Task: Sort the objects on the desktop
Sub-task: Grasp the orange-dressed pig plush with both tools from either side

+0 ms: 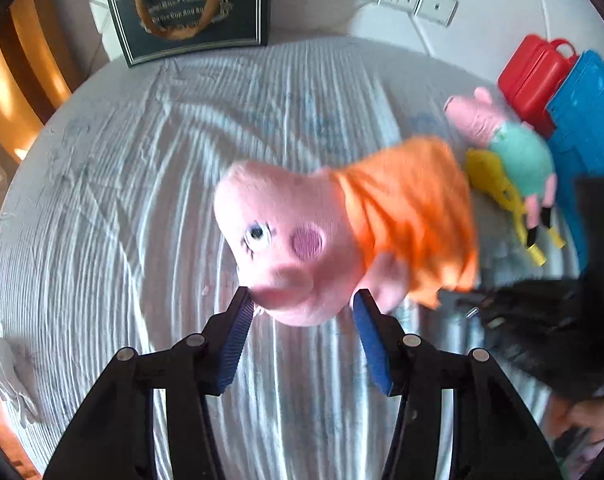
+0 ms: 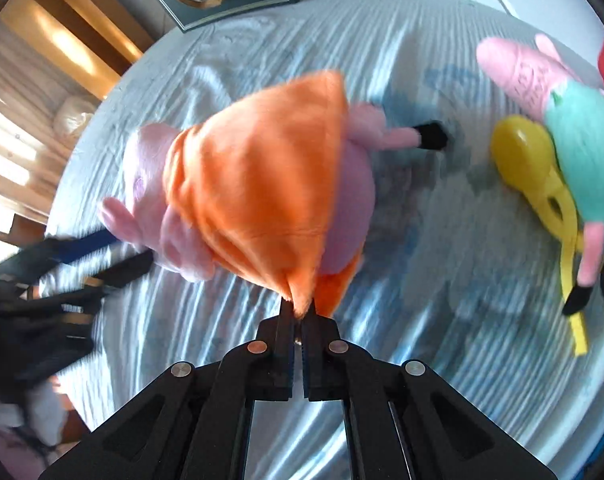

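I am carrying the pink pig plush in the orange dress [image 1: 341, 236] between my two tools, slung above the pale ribbed cloth [image 1: 142, 160] that covers the table. My left gripper [image 1: 302, 308] is half spread, its blue pads [image 1: 238, 340] set on either side of the snout, seemingly pressing on it. My right gripper [image 2: 298, 312] is pressed nearly together, pinching a fold of the orange hem [image 2: 302, 300]. So the toy's long axis runs from left tool to right, head to skirt, with one black-shod leg [image 2: 429, 136] trailing beyond. Neither hand is nearer; each has an end. What the next move turns on, I judge, is where this one belongs: a second pig plush in a teal dress [image 1: 517, 152] lies off to my right, partly overlapping a yellow plastic toy [image 1: 497, 196], near a closed red case [image 1: 529, 80] and a blue plastic tray [image 1: 585, 128] whose contents I cannot see. A dark gift bag [image 1: 190, 12] stands at the far edge, its inside hidden.
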Demonstrator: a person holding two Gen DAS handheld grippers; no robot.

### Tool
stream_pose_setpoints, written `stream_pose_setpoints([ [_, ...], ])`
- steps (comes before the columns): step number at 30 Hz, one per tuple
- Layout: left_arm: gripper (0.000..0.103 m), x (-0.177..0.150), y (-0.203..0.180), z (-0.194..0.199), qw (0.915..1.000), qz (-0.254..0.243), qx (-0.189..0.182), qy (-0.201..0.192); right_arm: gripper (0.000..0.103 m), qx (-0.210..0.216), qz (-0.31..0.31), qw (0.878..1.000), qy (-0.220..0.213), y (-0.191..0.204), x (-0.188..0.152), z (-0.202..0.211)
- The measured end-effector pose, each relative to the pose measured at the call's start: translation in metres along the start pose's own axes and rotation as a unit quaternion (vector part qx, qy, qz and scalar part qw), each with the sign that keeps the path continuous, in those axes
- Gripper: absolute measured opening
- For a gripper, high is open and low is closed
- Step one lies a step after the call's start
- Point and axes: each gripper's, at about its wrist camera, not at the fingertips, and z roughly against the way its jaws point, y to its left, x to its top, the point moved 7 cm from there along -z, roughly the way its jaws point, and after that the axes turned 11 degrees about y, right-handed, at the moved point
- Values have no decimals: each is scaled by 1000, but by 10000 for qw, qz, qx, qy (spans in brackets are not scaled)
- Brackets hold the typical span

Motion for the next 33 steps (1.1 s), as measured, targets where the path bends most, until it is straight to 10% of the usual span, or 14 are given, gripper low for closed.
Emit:
stream_pose_setpoints([
  [3,69,17,6,8,9996,250,81,-87,3,43,-123,9999,75,1,-7,-11],
  [13,69,21,-2,-29,9993,135,293,170,6,-22,-251,9997,-76,1,-17,4],
  [18,69,-9,-6,-58,9987,31,195,469,70,-177,-476,9968,-619,-9,5,51],
  [33,69,10,5,-37,9991,-362,197,-67,103,134,-799,9948,-618,-14,-3,33],
])
